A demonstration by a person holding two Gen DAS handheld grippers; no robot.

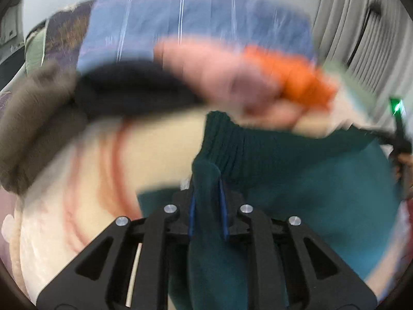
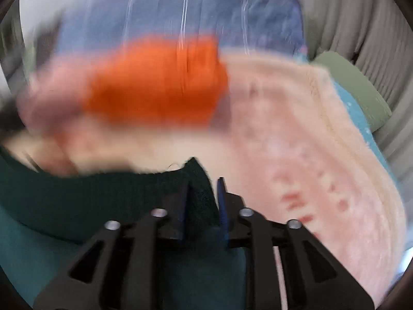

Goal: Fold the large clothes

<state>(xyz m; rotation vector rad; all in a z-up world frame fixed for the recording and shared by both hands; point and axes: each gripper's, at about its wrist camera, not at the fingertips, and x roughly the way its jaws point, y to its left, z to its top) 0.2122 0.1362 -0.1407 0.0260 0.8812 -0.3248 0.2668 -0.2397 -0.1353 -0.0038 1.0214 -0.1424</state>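
Note:
A dark teal garment (image 1: 296, 180) with a ribbed band hangs stretched between both grippers over a cream and pink blanket (image 1: 108, 160). My left gripper (image 1: 207, 199) is shut on a fold of the teal garment near the ribbed band (image 1: 247, 144). My right gripper (image 2: 202, 201) is shut on the ribbed corner of the same garment (image 2: 77, 201). The right gripper also shows at the far right of the left wrist view (image 1: 400, 129). Both views are blurred by motion.
A pile of clothes lies behind: an orange piece (image 2: 155, 82), a pink piece (image 1: 211, 77), a black piece (image 1: 129, 90), a brown fuzzy piece (image 1: 33, 124). A blue striped cover (image 1: 193, 20) lies beyond. Grey curtains (image 1: 366, 25) hang at the right; a green cushion (image 2: 356, 87) sits nearby.

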